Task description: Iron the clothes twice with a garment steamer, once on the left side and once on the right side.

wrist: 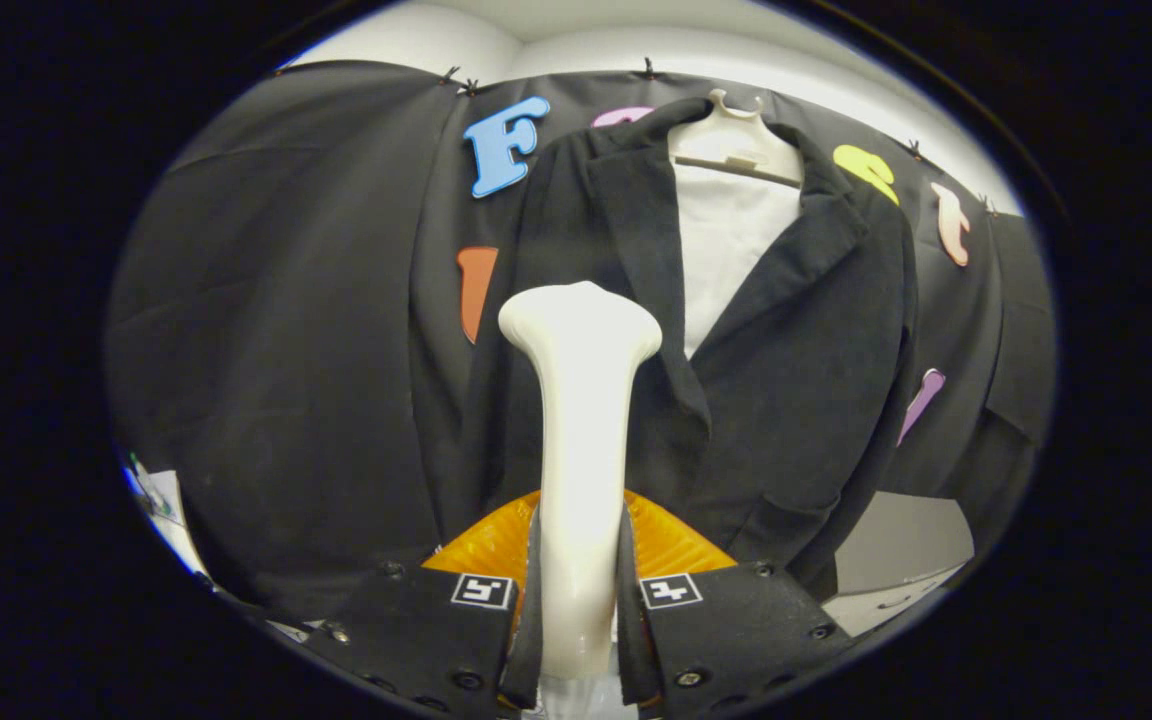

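A black jacket (796, 380) hangs on a white hanger (736, 140) over a white form, straight ahead of the fingers. My gripper (578, 590) is shut on the white garment steamer (581, 420), both black fingers pressing its handle from the sides. The steamer rises upright from between the fingers. Its wide head (581, 320) stands in front of the jacket's left front panel, beside the left lapel (651, 250). Whether the head touches the cloth I cannot tell.
An orange ribbed part (676, 540) shows behind the steamer's handle, just above the fingers. A grey and white surface (901, 560) lies low at the right, below the jacket's hem. Black cloth covers the wall behind the jacket.
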The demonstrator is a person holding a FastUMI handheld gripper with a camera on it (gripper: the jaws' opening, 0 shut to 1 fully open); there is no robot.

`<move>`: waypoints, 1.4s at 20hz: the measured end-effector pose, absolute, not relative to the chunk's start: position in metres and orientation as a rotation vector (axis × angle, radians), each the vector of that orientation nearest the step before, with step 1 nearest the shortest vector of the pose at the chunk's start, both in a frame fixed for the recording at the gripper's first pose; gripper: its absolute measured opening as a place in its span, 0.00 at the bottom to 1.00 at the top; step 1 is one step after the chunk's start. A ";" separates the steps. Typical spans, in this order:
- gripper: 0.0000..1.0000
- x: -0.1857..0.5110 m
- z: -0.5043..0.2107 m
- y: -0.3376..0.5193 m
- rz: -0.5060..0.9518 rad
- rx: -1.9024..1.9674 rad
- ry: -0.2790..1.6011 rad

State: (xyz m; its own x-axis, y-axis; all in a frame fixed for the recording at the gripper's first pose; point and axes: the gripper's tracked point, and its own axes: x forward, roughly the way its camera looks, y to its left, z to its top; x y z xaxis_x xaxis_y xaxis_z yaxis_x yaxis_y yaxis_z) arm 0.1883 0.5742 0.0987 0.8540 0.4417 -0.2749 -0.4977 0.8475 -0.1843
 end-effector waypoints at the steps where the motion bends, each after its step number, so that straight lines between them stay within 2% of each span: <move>1: 0.33 0.187 0.091 0.573 0.502 -0.257 0.241; 28: 0.33 0.179 -0.050 0.500 0.479 -0.282 0.468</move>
State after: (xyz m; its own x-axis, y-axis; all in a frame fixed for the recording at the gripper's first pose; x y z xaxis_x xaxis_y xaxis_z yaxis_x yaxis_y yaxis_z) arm 0.1786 0.4999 -0.0505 0.7854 0.3751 -0.4924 -0.5013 0.8521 -0.1504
